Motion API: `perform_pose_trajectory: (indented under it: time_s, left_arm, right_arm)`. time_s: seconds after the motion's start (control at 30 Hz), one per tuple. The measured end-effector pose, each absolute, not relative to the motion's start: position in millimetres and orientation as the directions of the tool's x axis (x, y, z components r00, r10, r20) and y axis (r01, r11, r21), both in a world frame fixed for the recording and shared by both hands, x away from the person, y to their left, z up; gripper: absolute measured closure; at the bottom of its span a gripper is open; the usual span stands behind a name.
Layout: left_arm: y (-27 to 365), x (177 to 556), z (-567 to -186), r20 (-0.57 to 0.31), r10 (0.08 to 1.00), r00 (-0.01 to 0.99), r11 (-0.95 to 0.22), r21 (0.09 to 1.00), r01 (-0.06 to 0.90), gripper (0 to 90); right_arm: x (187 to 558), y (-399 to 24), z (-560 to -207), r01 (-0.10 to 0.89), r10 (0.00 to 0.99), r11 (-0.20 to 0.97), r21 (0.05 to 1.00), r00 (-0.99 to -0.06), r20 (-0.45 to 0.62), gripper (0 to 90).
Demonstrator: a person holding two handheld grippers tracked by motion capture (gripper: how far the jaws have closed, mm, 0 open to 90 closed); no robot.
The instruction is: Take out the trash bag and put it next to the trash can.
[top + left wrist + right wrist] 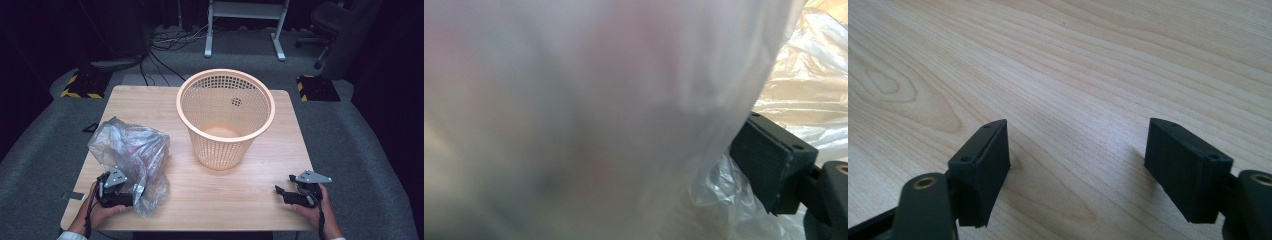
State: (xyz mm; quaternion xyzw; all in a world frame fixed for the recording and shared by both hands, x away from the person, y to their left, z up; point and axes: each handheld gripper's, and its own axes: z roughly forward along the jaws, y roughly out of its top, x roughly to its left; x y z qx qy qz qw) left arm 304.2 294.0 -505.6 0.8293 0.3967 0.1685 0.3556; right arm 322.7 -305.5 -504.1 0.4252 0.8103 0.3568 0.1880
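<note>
Currently your left gripper point(131, 192) sits at the near-left table point(250, 200) edge, its wide-set jaws pushed into the crumpled plastic bag point(131, 150), film draped over one but not visibly pinched. Your right gripper point(283, 190) rests near-right with jaws wide and empty, well apart from the bag. The basket point(225, 117) stands upright beyond and right of the bag, so the left hand is nearer.

Clear crumpled plastic bag point(131, 155) on table's front-left, beside orange basket point(225, 117).
</note>
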Motion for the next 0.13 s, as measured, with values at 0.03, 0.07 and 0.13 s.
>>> perform_pose_trajectory:
  time_s: [0.03,0.07,0.13]
  left_arm:
    - [294.0,304.2,-505.6,-0.003,0.778,0.629,-0.432,0.724,0.538,22.9]
    - [294.5,304.9,-505.4,-0.003,0.772,0.635,-0.438,0.721,0.536,22.8]
    - [294.5,305.0,-505.3,-0.004,0.771,0.636,-0.439,0.721,0.536,22.8]
  right_arm:
    - [322.7,-305.5,-504.1,0.555,0.823,0.384,0.738,-0.568,-0.001,25.6]
    - [322.7,-305.2,-504.1,0.555,0.823,0.385,0.738,-0.568,-0.002,25.2]
    - [322.8,-305.0,-504.2,0.553,0.821,0.388,0.737,-0.571,-0.003,24.7]
